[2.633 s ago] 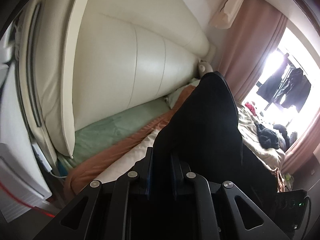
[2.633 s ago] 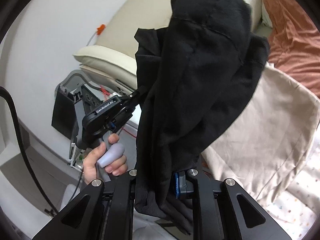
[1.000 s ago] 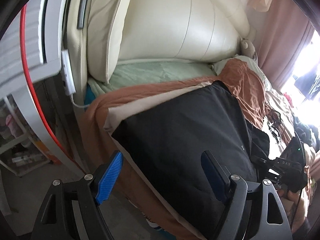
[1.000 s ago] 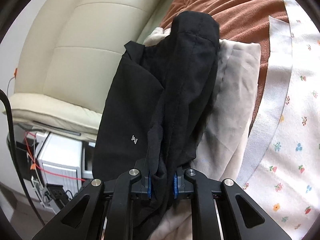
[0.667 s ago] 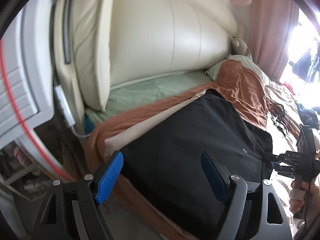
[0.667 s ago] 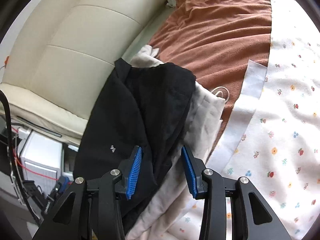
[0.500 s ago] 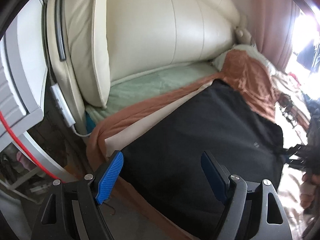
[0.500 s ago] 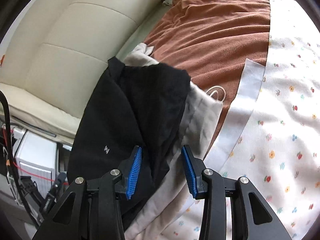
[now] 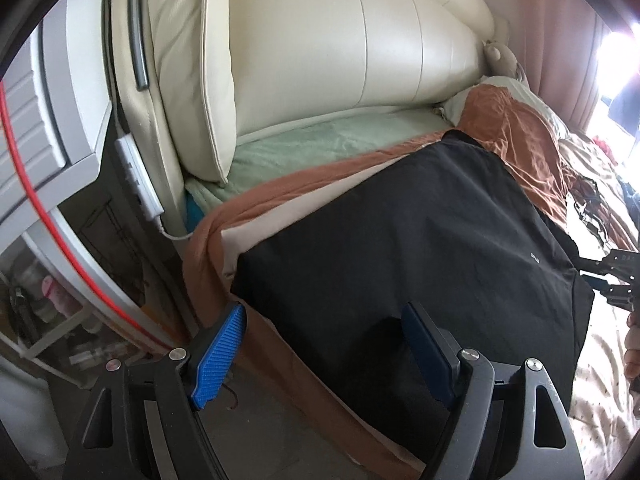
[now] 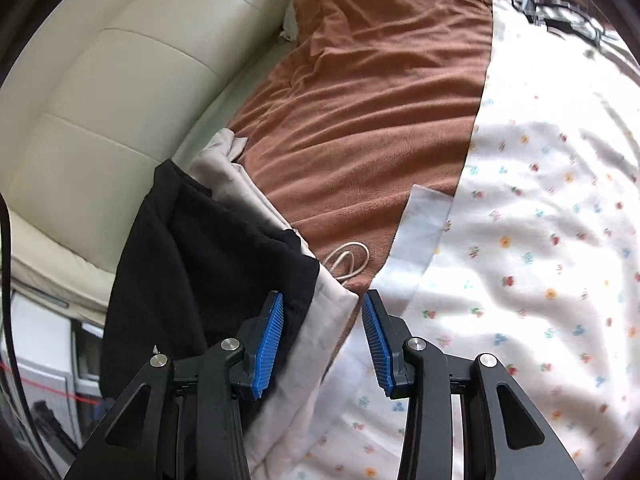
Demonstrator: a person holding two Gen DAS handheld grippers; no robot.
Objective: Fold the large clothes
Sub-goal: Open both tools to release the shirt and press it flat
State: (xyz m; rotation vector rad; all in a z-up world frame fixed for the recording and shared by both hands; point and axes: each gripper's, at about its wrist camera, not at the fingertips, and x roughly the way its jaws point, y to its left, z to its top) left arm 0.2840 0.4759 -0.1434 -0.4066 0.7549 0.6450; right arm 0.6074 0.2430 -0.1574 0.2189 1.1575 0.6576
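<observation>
- The large black fabric garment (image 9: 400, 240) now lies spread flat on the near corner of the bed, on a pale beige cloth (image 10: 256, 216) beside the rust-brown blanket (image 10: 360, 120); a couple of seconds ago it hung bunched in the air from both pairs of tongs.
- The right tongs (image 10: 320, 332) have just been opening: a second ago they were clamped on a gathered black edge, and now their blue pads stand apart with nothing pressed between them, only the garment's edge and the beige cloth below.
- The left tongs (image 9: 328, 354) are released too, jaws spread wide over the garment's near edge, gripping nothing.
- My reading: the laying-out step is done and the garment is free on the bed, so the folding proper has yet to start; the next grip probably goes to a corner or edge.
- In the right wrist view the black cloth looks doubled along its far side, so it may not be fully flat.
- Hard to tell: which kind of garment it is. A small pale logo (image 9: 534, 257) shows, but no sleeves or legs can be made out.
- The garment's near edge drops over the bed's side and is hidden behind the left tongs.
- At the right rim of the left wrist view the other tongs and a few fingers (image 9: 632, 356) are cut off.
- A white cable (image 10: 346, 260) lies on the blanket just beside the beige cloth; where it ends is unclear.
</observation>
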